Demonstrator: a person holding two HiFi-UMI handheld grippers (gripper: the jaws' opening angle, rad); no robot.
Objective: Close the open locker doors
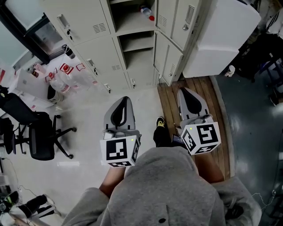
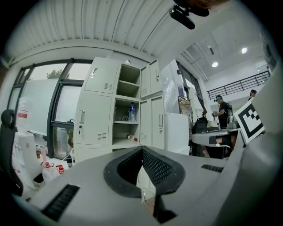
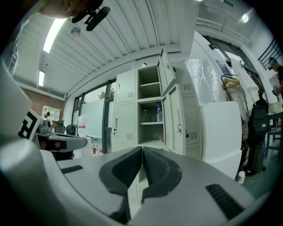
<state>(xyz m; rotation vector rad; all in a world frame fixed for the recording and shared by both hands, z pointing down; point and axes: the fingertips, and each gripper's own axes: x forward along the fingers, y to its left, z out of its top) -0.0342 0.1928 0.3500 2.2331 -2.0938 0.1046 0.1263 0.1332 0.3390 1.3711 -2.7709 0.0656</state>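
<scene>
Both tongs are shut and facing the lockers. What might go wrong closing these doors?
The red-capped bottle lies on its side, seemingly near its shelf's front; a closing door may hit it. The open doors stand nearly edge-on to the shut right tongs, so a push could glance off the smooth panel.

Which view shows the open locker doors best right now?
Right gripper view: both doors stand swung out, one handle visible. Left gripper view shows them narrower; head view only steeply from above.
</scene>
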